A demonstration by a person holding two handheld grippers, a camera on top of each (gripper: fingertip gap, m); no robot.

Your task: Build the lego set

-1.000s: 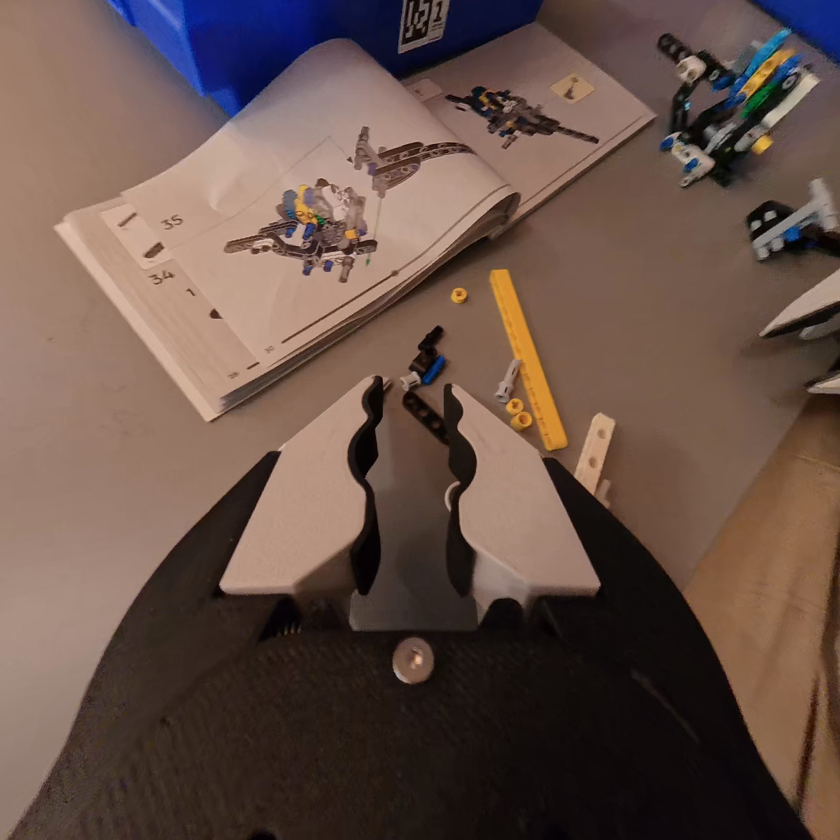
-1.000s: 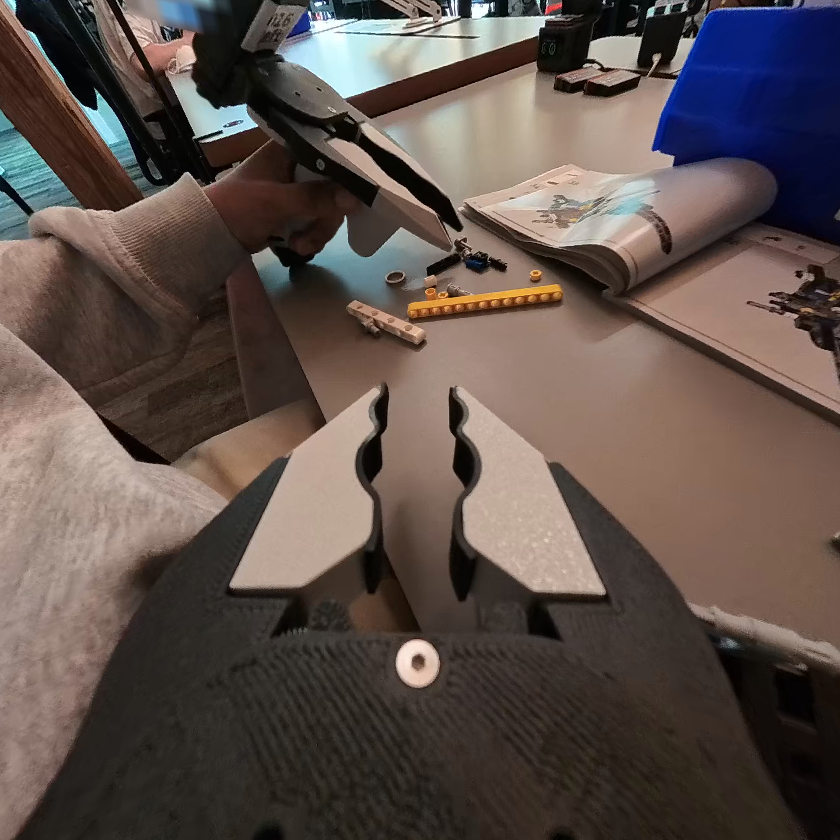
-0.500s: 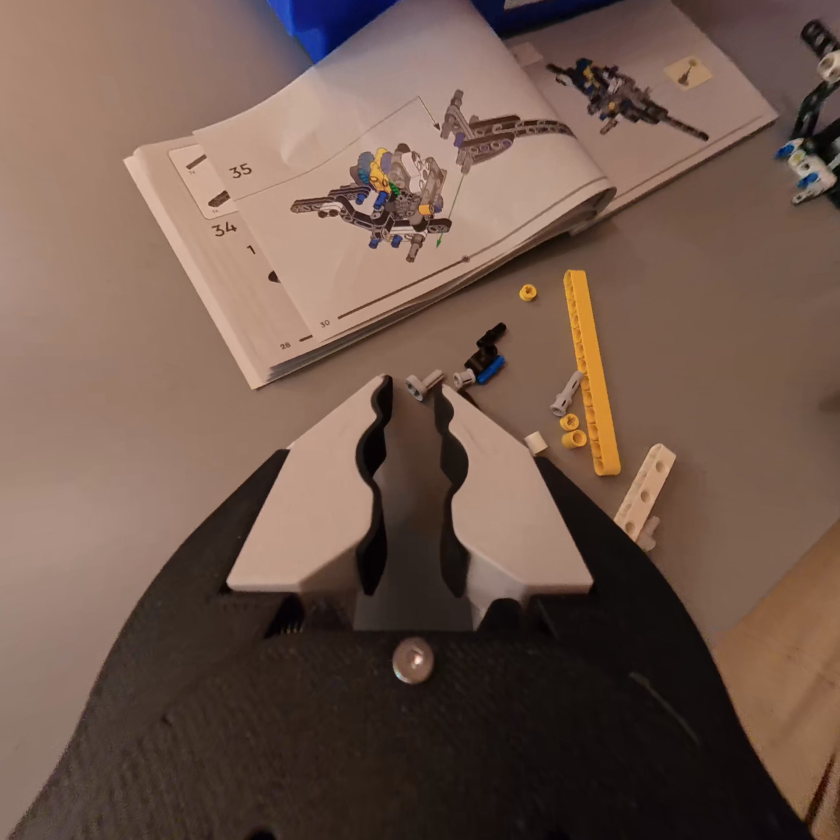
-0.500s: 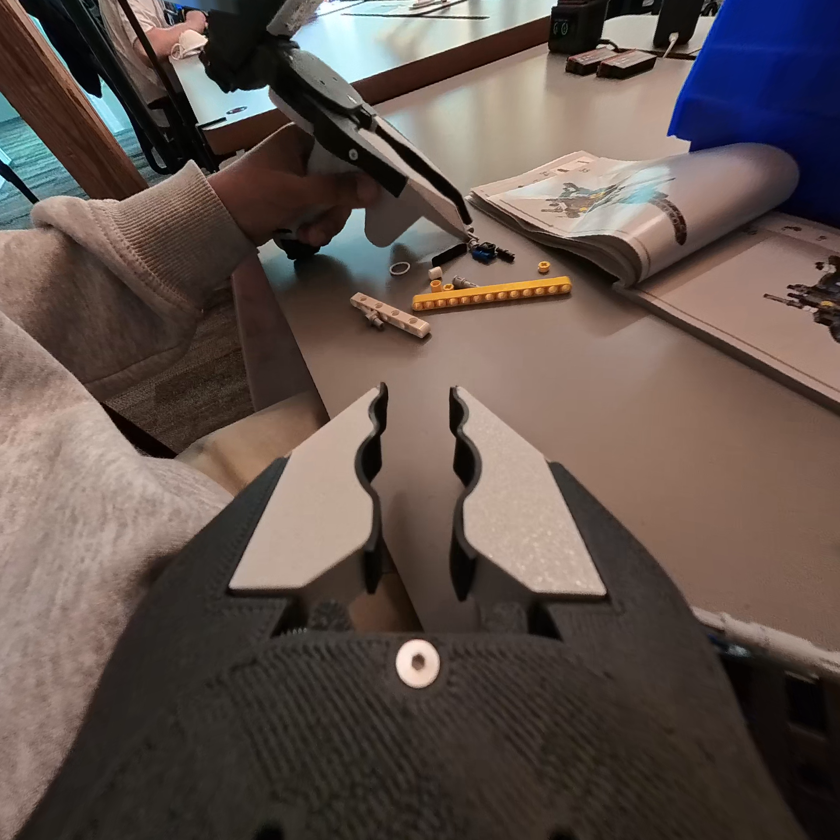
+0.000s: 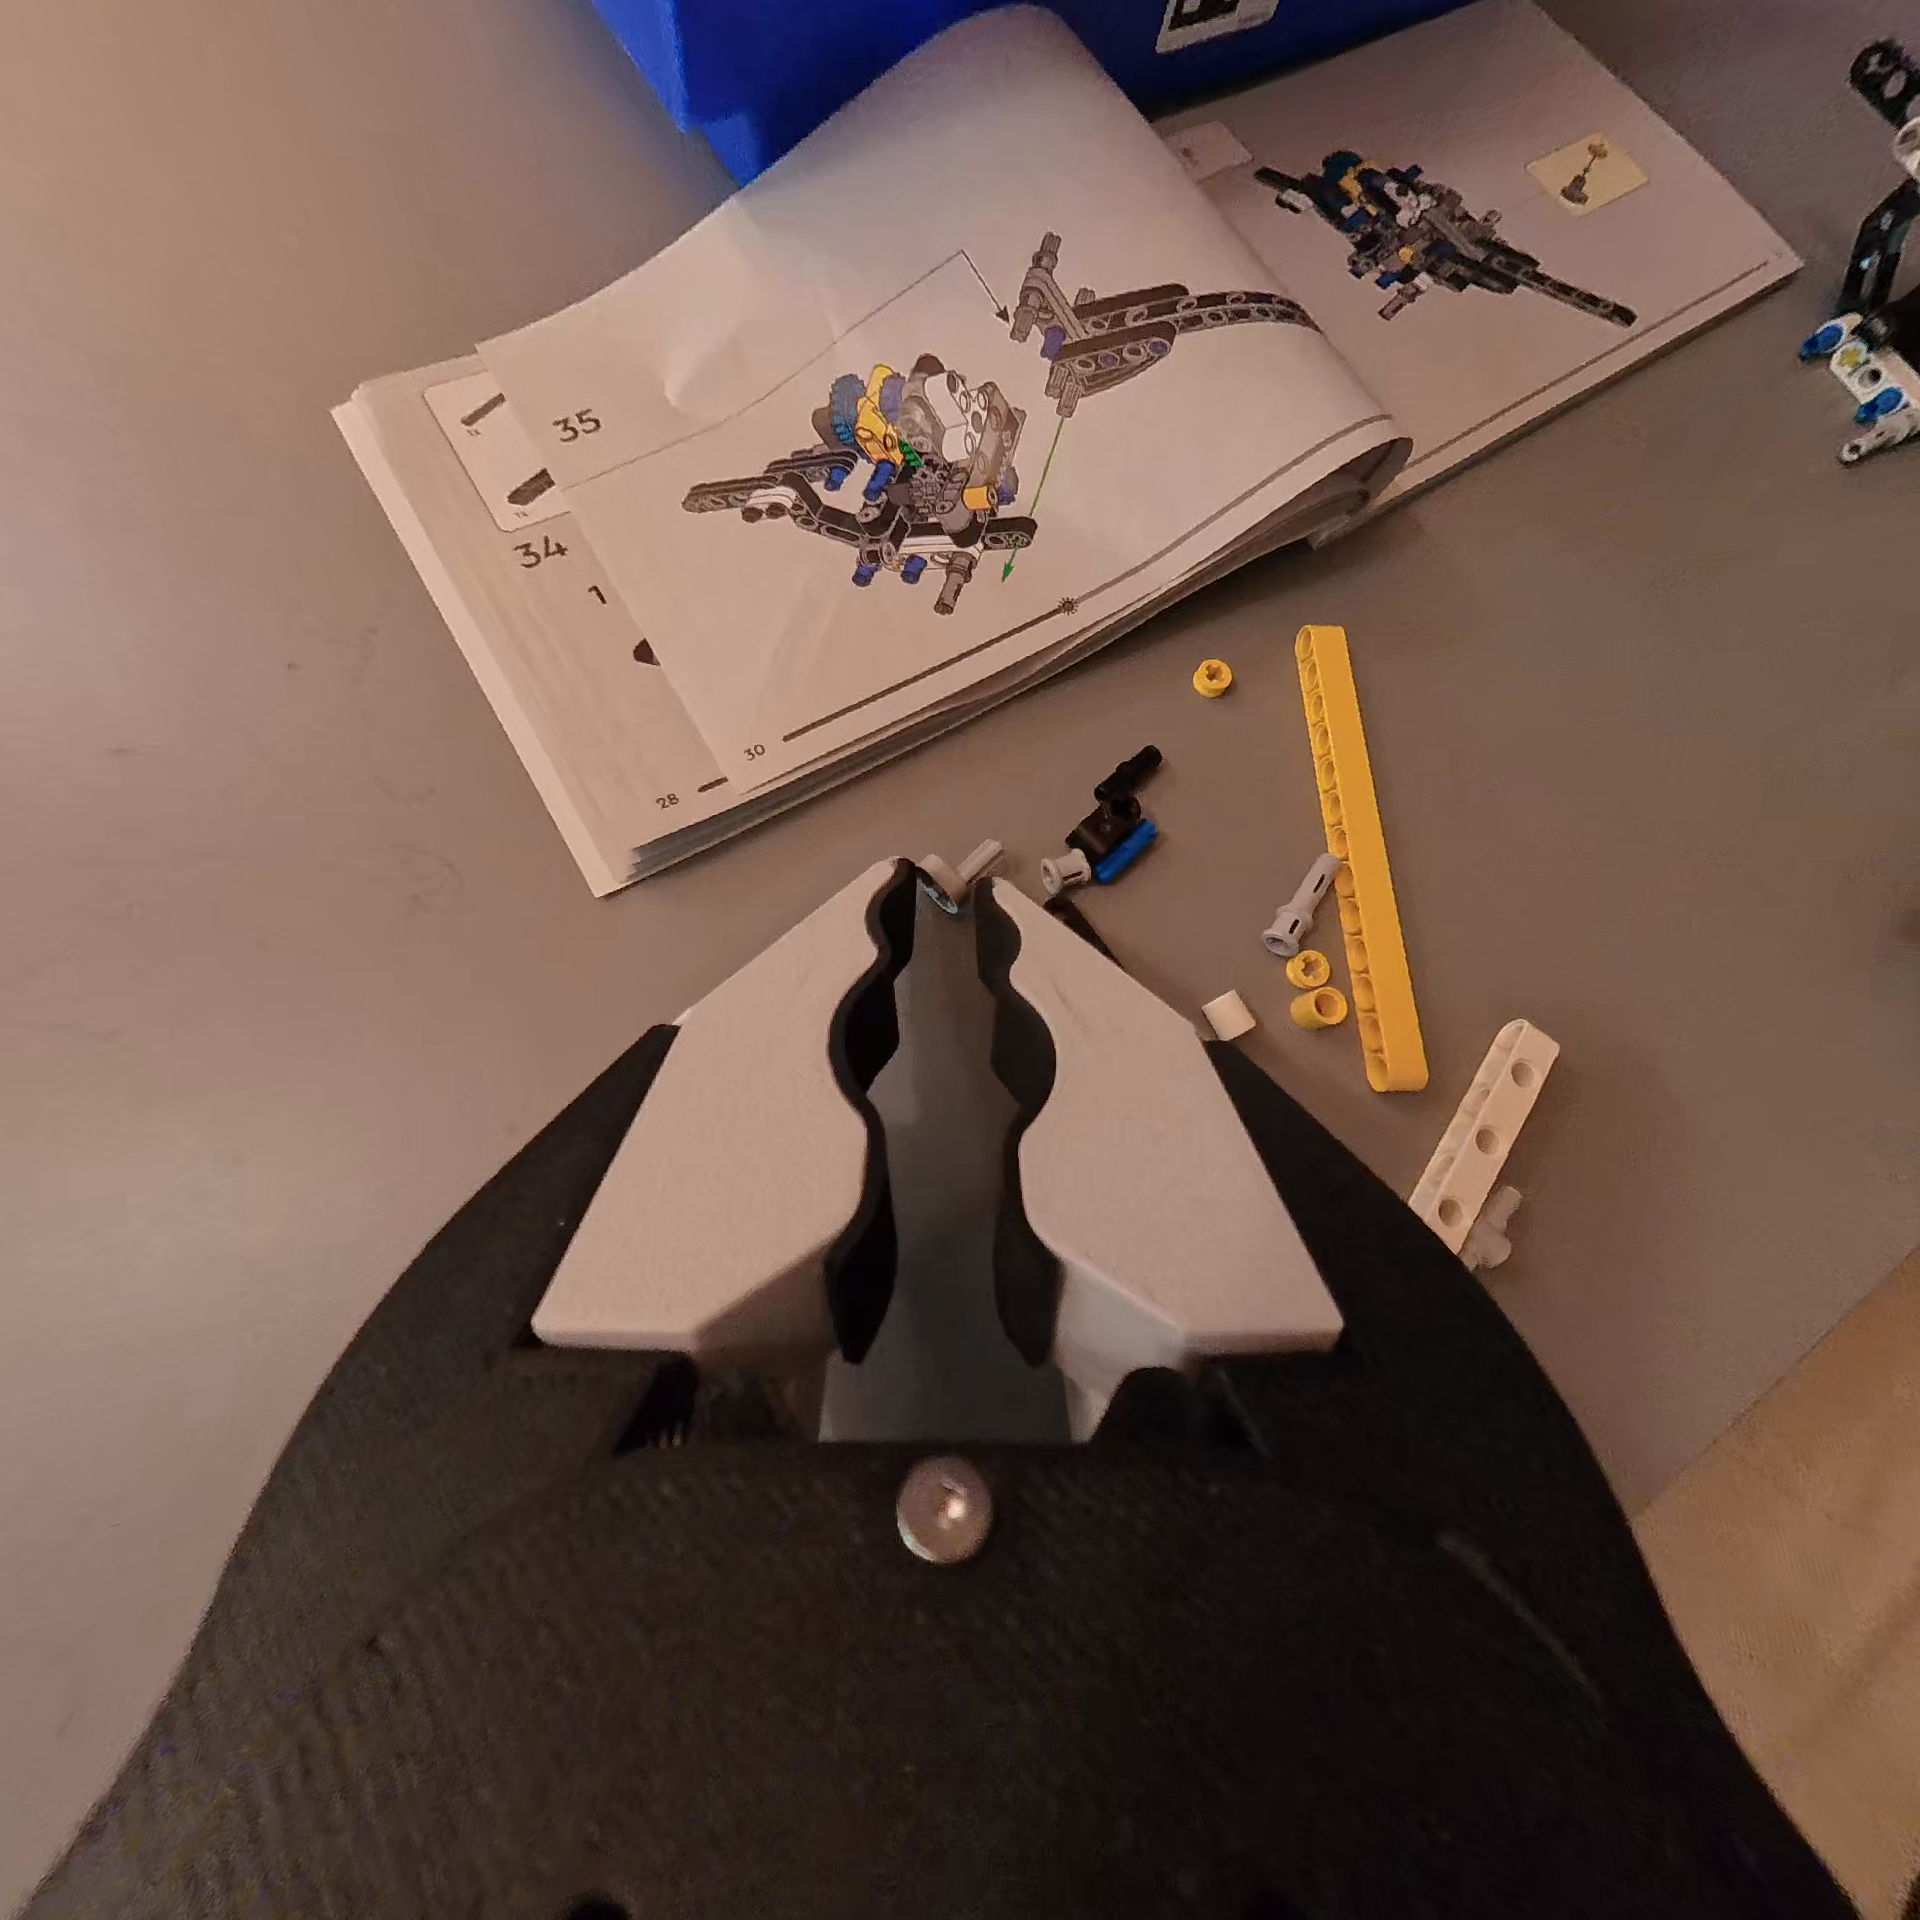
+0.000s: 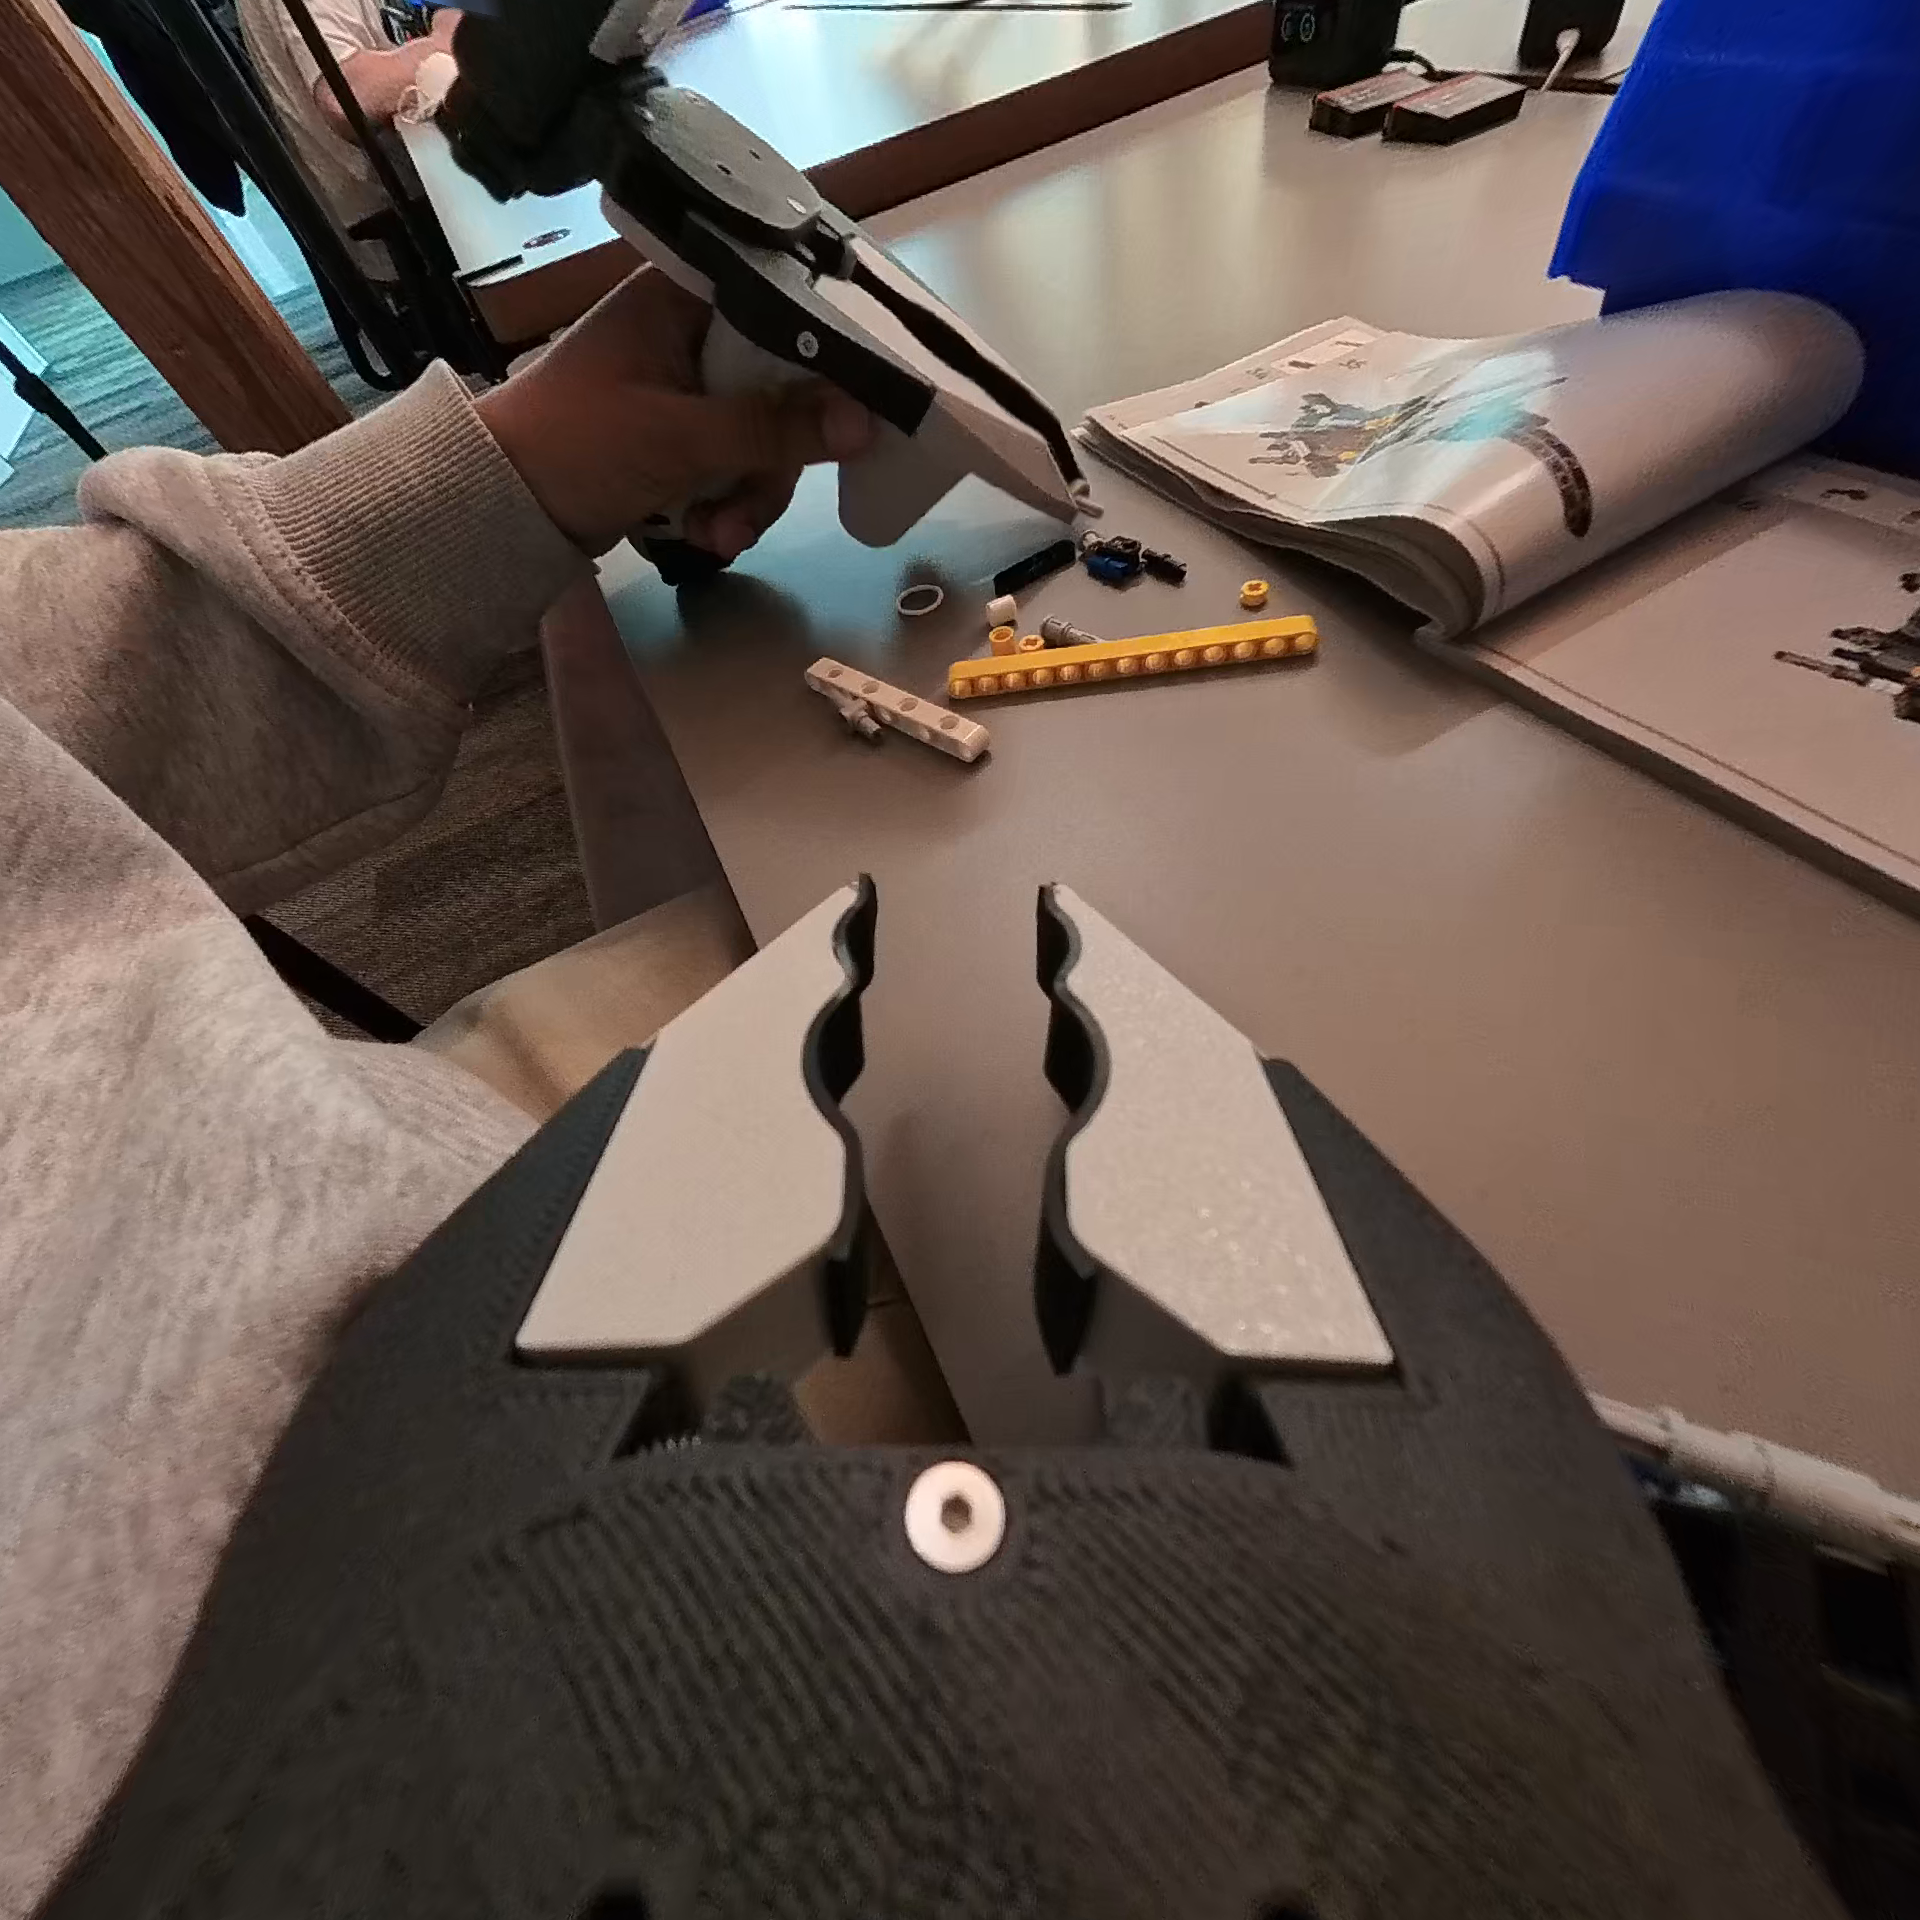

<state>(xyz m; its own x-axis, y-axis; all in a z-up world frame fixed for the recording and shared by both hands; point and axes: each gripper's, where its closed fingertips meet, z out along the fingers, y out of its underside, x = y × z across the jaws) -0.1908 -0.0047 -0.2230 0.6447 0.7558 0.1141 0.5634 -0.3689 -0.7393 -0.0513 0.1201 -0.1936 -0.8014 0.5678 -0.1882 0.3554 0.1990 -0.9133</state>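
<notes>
My left gripper [image 5: 948,889] is shut on a small grey pin [image 5: 964,869] at its fingertips, just in front of the open instruction booklet [image 5: 883,468]. In the right wrist view the left gripper [image 6: 1075,499] slants down with the pin a little above the grey table. Loose parts lie to its right: a black and blue connector [image 5: 1112,826], a long yellow beam [image 5: 1356,852], a grey axle pin [image 5: 1294,914], two yellow bushes [image 5: 1314,987] and a white beam [image 5: 1486,1138]. My right gripper [image 6: 956,904] is open and empty over the table's near edge.
A blue bin [image 5: 831,62] stands behind the booklet. A partly built model [image 5: 1875,312] sits at the far right. A white ring [image 6: 921,600] lies near the parts. A person's hand and grey sleeve [image 6: 312,582] hold the left gripper. The table edge [image 6: 644,748] runs close on the left.
My left gripper moved forward to the grey pin, closed on it and lifted it slightly. The right gripper has stayed open and nearly still.
</notes>
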